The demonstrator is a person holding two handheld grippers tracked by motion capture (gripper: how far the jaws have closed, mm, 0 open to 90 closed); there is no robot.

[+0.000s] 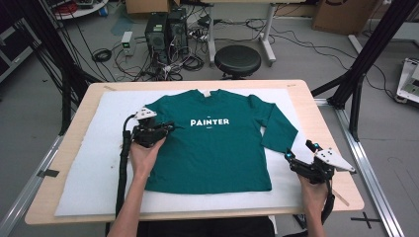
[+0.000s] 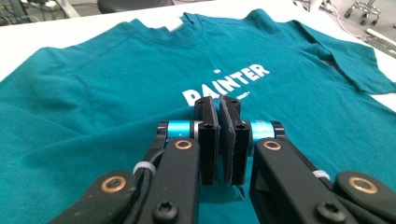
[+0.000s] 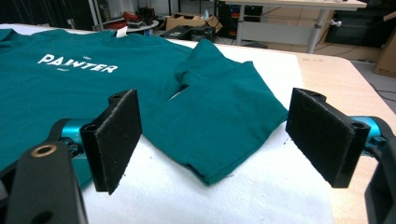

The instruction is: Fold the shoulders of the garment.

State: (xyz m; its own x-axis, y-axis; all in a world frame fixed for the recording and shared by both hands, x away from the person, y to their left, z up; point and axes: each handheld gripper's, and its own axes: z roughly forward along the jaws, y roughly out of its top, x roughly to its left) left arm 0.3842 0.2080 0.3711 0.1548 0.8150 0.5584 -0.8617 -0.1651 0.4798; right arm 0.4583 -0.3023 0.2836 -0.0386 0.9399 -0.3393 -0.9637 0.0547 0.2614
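nearest the person, the right gripper hovers at the near right of the table with its black pads spread wide and nothing between them. just beyond it lies the cuff of the right sleeve, flat on the white mat; the sleeve's long axis runs from that cuff up and leftward to the shoulder, so this gripper is plainly the nearer one for it. farther in and to the left, the left gripper sits over the left side of the green shirt, its pads pressed together; a fold of green fabric shows right under them, though i can't be sure it is pinched. the shirt lies face up, collar at the far edge, hem near.
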